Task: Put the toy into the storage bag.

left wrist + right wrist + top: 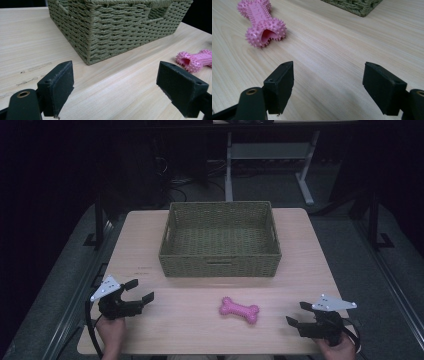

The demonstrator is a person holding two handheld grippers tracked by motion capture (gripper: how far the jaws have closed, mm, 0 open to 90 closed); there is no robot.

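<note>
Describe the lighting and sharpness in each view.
High view: the table is lit, its surroundings nearly black, the picture soft. Left gripper view: bright and even, the basket weave crisp, the jaws slightly soft. Right gripper view: the pink toy bone sharp, faint shadows under the jaws.

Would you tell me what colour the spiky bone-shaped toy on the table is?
The bone-shaped toy is pink, covered in small nubs; the right gripper view shows it best.

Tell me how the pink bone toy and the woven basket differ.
The bone toy is bright pink and studded with small spikes; the basket is olive green and woven. The toy is small and lies flat at the table's near edge, while the far larger basket stands behind it, open-topped, nothing inside. Both rest on the wooden table, untouched by either gripper.
</note>
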